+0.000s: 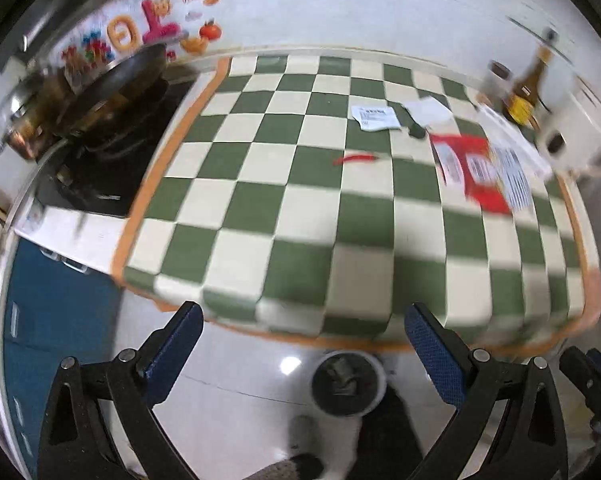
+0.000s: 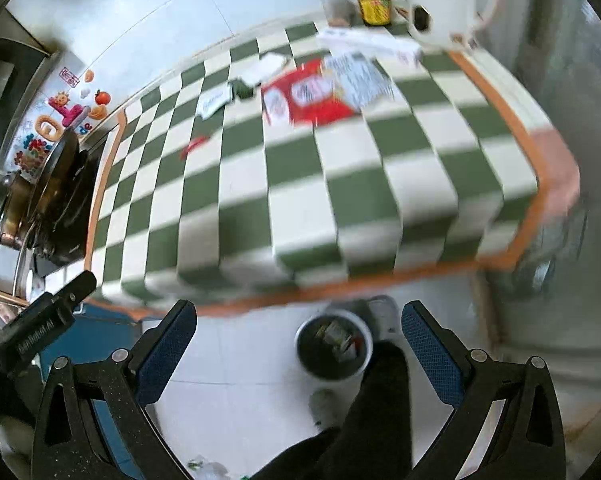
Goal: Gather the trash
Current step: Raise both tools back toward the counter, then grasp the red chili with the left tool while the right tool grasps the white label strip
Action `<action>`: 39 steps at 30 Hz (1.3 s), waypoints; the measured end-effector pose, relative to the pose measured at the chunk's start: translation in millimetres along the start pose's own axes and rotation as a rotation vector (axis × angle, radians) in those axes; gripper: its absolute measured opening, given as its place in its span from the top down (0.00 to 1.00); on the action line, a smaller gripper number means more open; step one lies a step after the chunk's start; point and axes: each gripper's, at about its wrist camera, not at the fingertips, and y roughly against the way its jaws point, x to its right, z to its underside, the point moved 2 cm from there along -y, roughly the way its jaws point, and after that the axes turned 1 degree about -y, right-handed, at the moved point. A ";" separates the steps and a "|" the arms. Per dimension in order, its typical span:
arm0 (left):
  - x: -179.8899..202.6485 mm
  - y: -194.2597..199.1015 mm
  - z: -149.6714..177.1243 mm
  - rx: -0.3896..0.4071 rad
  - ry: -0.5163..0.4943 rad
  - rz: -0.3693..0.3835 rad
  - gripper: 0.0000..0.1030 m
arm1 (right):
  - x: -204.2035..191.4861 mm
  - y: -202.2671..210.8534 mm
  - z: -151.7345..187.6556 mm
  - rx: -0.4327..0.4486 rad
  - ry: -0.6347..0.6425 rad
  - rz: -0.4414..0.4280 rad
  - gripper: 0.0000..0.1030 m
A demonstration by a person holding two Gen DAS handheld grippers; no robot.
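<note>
Checkered green-and-cream cloth covers the counter (image 1: 292,216), soft and draped over its near edge. Both the left gripper (image 1: 302,350) and right gripper (image 2: 298,346) hang released, holding nothing, above the bin (image 1: 347,384) on the floor. Thin, flat trash lies far right: a red packet (image 1: 470,170), paper slips (image 1: 374,117), a chili (image 1: 356,158). Such sheets could slip the pads, or a reach could topple the glass bottle (image 1: 526,90).

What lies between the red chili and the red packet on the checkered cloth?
Nothing: in the left wrist view only bare checkered cloth separates the red chili from the red packet.
</note>
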 end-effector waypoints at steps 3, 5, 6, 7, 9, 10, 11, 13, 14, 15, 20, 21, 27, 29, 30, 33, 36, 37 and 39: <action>4.0 -36.2 -43.4 -0.097 0.168 0.067 0.01 | 5.5 -14.7 -67.8 0.007 0.059 0.032 0.00; 6.5 -67.6 -69.4 -0.169 0.313 0.122 0.01 | 14.5 -31.4 -120.7 0.013 0.090 0.065 0.00; 8.2 -86.5 -81.3 -0.210 0.389 0.154 0.01 | 19.3 -40.5 -141.5 0.008 0.097 0.077 0.00; 8.6 -100.5 -88.9 -0.240 0.446 0.172 0.02 | 26.2 -51.8 -167.7 0.000 0.105 0.093 0.00; 9.9 -133.1 -106.9 -0.289 0.577 0.192 0.06 | 40.0 -74.6 -211.9 -0.023 0.114 0.121 0.00; 11.1 -151.9 -115.1 -0.313 0.646 0.194 0.12 | 46.7 -86.7 -233.9 -0.036 0.121 0.137 0.00; 12.0 -163.1 -120.6 -0.327 0.685 0.190 0.15 | 52.4 -99.3 -254.9 -0.047 0.133 0.156 0.00; 14.6 -188.4 -131.9 -0.351 0.759 0.179 0.18 | 60.1 -119.4 -281.5 -0.066 0.158 0.183 0.00; 16.2 -200.2 -138.2 -0.360 0.783 0.161 0.19 | 65.6 -135.4 -302.6 -0.084 0.178 0.205 0.00; 17.3 -209.3 -143.4 -0.367 0.799 0.147 0.23 | 68.7 -145.4 -314.2 -0.094 0.187 0.213 0.00; 23.6 -222.2 -159.9 -0.339 0.792 0.053 0.79 | 81.4 -197.5 -366.9 -0.129 0.259 0.285 0.00; 26.4 -221.7 -163.6 -0.337 0.749 0.028 0.91 | 83.1 -207.5 -375.5 -0.135 0.276 0.297 0.00; 59.6 -207.8 -172.5 -0.281 0.336 -0.105 0.93 | 93.7 -259.4 -398.0 -0.215 0.349 0.334 0.00; 68.6 -201.3 -167.2 -0.265 0.231 -0.150 0.92 | 97.7 -268.0 -399.2 -0.224 0.338 0.311 0.20; 70.6 -197.8 -164.1 -0.259 0.203 -0.160 0.92 | 98.5 -270.0 -398.9 -0.223 0.340 0.317 0.29; 69.9 -191.0 -160.3 -0.251 0.182 -0.173 0.93 | 98.3 -270.9 -398.9 -0.189 0.354 0.311 0.36; 67.9 -185.2 -160.5 -0.249 0.172 -0.176 0.93 | 98.2 -267.6 -398.0 -0.160 0.343 0.296 0.48; 67.4 -182.3 -160.3 -0.246 0.167 -0.179 0.93 | 98.0 -265.1 -397.9 -0.147 0.337 0.292 0.48; 69.7 -175.7 -162.0 -0.231 0.157 -0.186 0.93 | 97.1 -255.4 -398.5 -0.102 0.332 0.293 0.49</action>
